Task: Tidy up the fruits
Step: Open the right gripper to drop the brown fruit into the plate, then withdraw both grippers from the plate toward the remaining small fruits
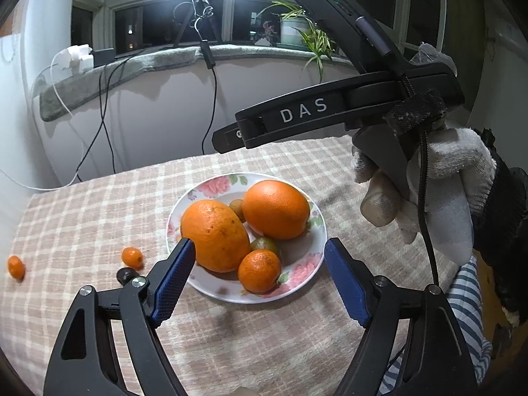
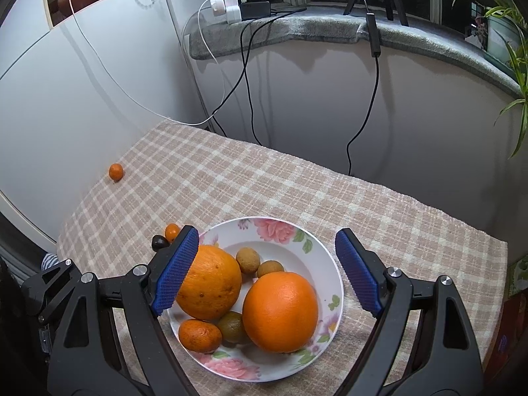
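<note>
A floral plate (image 1: 204, 292) (image 2: 316, 241) on the checked tablecloth holds two large oranges (image 1: 216, 236) (image 2: 280, 310), a mandarin (image 1: 259, 270) (image 2: 199, 335), a green fruit (image 1: 265, 244) (image 2: 232, 326) and small brown fruits (image 2: 247, 259). My left gripper (image 1: 259, 279) is open and empty above the plate's near side. My right gripper (image 2: 267, 270) is open and empty above the plate; its body also shows in the left wrist view (image 1: 330, 112). Loose on the cloth lie two small orange fruits (image 1: 132, 257) (image 1: 16, 266) (image 2: 116, 171) and a dark fruit (image 1: 125, 275) (image 2: 158, 241).
The table (image 2: 297, 181) stands against a white wall with hanging cables (image 2: 363, 99). A padded window ledge (image 2: 297, 29) holds chargers and a potted plant (image 1: 297, 29). A gloved hand (image 1: 445, 178) holds the right gripper.
</note>
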`<state>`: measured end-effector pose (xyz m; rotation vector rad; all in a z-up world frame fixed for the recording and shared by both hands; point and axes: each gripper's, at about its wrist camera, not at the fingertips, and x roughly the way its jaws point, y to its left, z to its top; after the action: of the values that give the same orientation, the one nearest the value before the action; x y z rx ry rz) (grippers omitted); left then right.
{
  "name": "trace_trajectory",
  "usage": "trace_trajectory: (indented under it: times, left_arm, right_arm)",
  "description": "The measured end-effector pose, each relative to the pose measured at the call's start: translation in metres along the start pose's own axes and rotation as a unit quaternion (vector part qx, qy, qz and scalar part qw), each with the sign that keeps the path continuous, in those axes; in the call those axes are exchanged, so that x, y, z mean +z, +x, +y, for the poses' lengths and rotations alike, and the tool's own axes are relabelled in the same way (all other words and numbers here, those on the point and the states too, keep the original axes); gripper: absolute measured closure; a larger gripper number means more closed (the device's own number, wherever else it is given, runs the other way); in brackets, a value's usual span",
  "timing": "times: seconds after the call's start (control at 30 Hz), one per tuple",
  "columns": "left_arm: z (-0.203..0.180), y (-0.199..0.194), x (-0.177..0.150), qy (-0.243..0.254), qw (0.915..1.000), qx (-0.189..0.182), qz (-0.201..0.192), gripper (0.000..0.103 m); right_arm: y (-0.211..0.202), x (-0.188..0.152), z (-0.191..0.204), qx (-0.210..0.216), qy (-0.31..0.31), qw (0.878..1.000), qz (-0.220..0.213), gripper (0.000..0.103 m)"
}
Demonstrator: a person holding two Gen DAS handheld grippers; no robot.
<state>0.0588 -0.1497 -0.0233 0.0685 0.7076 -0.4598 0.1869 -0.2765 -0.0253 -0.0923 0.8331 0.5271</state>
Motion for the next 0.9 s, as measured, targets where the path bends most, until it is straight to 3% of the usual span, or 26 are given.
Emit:
trace_trajectory:
  times: [0.43,0.67,0.9]
  left_arm:
    - [0.03,-0.018,-0.001,-0.016,0.9995,0.016,-0.02,0.022]
    - [0.063,-0.037,-0.005,-0.036,0.9975,0.051,-0.033,0.022]
    - [0.102,-0.057,-0.016,-0.055,0.9932,0.096,-0.036,0.022]
  right_arm:
    - [-0.002,0.009,0.024,-0.021,-0.001,1.0,-0.016,0.016]
    - [-0.011,0.007,0.057,-0.071,-0.011,0.997,-0.033,0.016]
    - [-0.029,0.008,0.09,-0.093,-0.017,0.994,-0.057,0.016]
